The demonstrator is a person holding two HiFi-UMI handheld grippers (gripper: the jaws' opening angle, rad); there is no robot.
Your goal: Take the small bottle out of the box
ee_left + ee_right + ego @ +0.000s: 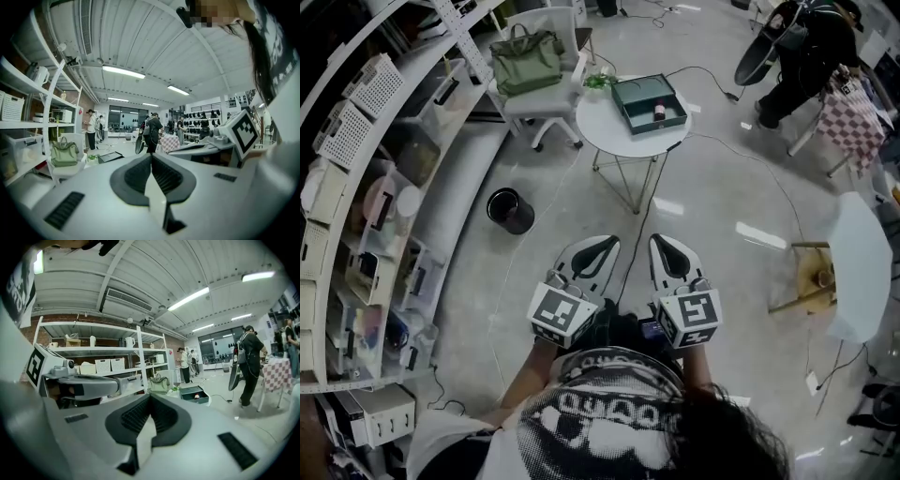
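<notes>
Both the left tool (602,246) and right tool (666,244) are closed on nothing, open floor (712,216) separating them from the box (649,103).

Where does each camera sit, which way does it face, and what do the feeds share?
Head view: on the person's head, steeply down at floor, round table and box; shows hair, shirt, left hand-held gripper, right hand-held gripper.
Left gripper view: on the left one, forward across the room; shows its shut jaws, the right one beside.
Right gripper view: on the right one, forward toward shelves and box; shows its shut jaws.
Shared: green bag, in all three.
</notes>
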